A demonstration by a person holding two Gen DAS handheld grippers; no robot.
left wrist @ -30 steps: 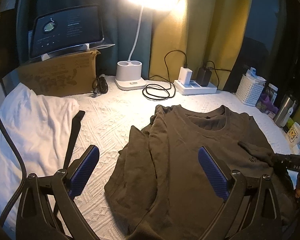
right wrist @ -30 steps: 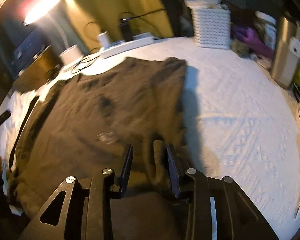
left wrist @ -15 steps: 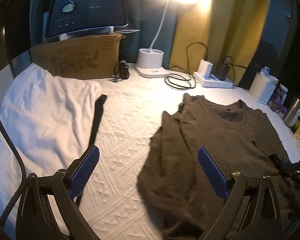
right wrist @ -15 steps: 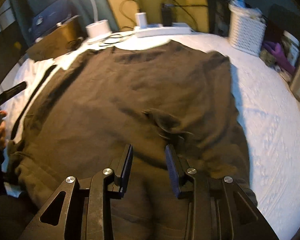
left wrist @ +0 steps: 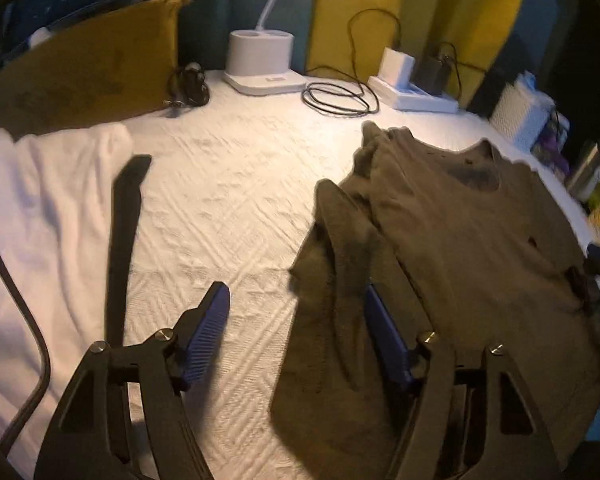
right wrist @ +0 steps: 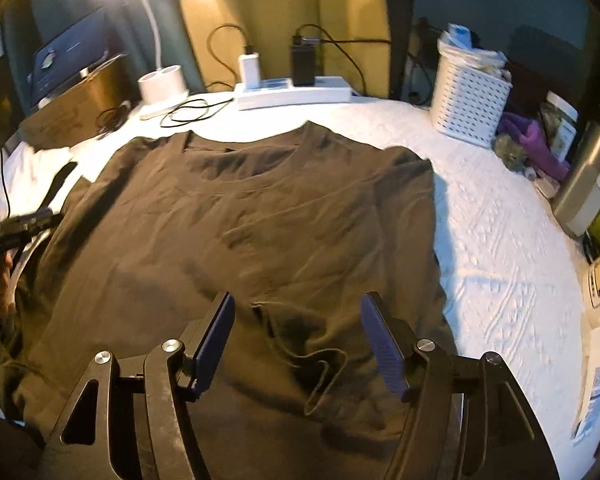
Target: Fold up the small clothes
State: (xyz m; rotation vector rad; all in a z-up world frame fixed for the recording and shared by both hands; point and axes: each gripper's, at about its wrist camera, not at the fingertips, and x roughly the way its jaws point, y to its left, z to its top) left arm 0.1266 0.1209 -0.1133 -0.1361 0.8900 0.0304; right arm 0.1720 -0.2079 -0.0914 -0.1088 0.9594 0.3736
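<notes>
Left gripper (left wrist: 296, 336): jaws apart, having just narrowed, with nothing pinched; the left edge of the olive T-shirt (left wrist: 452, 264) lies below and between the blue pads (left wrist: 206, 338), one pad over bare bedspread, the other over cloth. Right gripper (right wrist: 298, 338): jaws apart, having just widened, pressing on nothing; a loose fold of the olive T-shirt (right wrist: 260, 220) with a dark hem sits beneath the gap.

The shirt lies spread flat on the white textured bedspread (left wrist: 220, 200), collar toward the far edge, one sleeve folded inward along its left side. To the left of it, apart from it, lies a white garment (left wrist: 40, 220) with a black strap (left wrist: 122, 248) along its edge.

Along the far edge: a cardboard box (left wrist: 84, 68), a white lamp base (left wrist: 260, 60), a coiled black cable (left wrist: 340, 98), a power strip (right wrist: 292, 94) with chargers, and a white perforated basket (right wrist: 470, 100). A steel flask (right wrist: 584, 184) stands at the right.
</notes>
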